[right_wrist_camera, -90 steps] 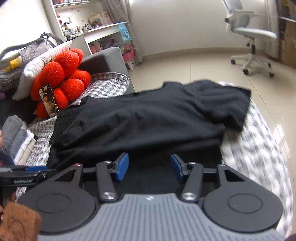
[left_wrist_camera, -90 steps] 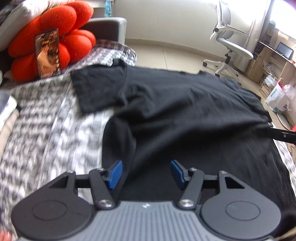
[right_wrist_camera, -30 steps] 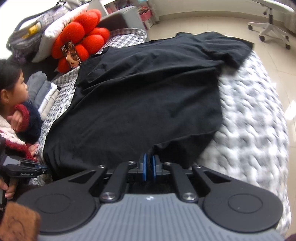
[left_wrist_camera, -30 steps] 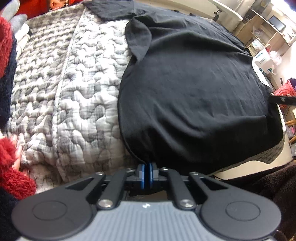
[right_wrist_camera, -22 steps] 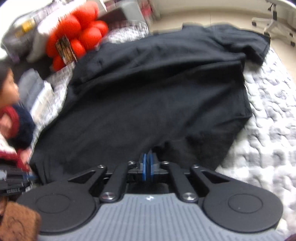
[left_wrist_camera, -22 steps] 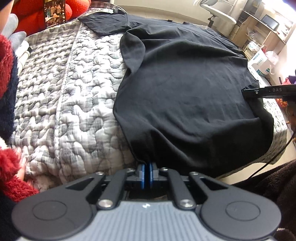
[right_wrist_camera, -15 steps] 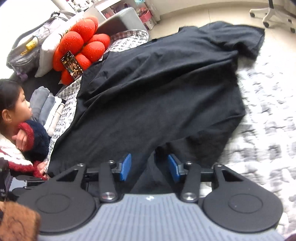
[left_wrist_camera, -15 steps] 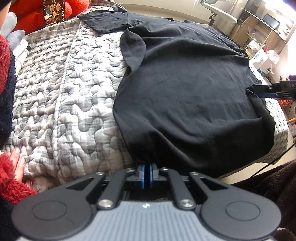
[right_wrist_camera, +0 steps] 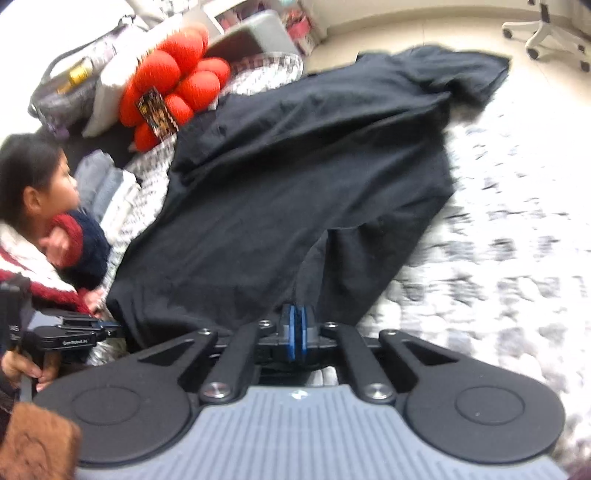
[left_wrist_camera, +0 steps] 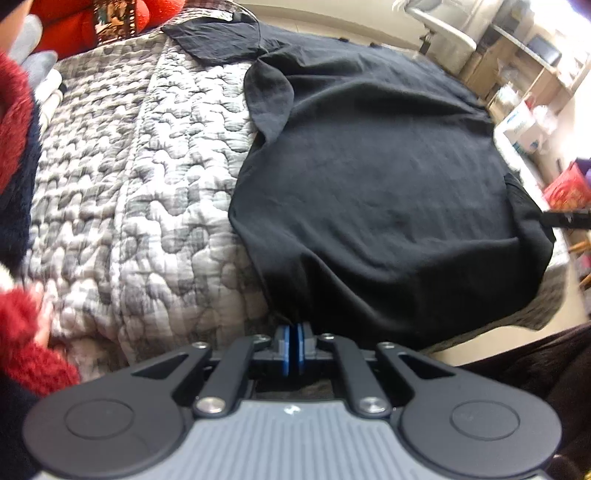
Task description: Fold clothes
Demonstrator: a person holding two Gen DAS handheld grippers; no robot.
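Quilted bedspread [left_wrist_camera: 155, 177] carries the black T-shirt [left_wrist_camera: 369, 177]; my left gripper [left_wrist_camera: 294, 349] and right gripper [right_wrist_camera: 297, 334] each pinch its near hem.

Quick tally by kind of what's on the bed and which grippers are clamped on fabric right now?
Black T-shirt: 1
Grey quilted cover: 1
Red flower cushion: 1
Grippers shut on the shirt hem: 2, left gripper, right gripper
Total: 5

One black T-shirt [left_wrist_camera: 369, 177], one grey quilt [left_wrist_camera: 147, 184], one red flower cushion [right_wrist_camera: 173, 81], two hand-held grippers [left_wrist_camera: 294, 334], one office chair [right_wrist_camera: 550, 22].
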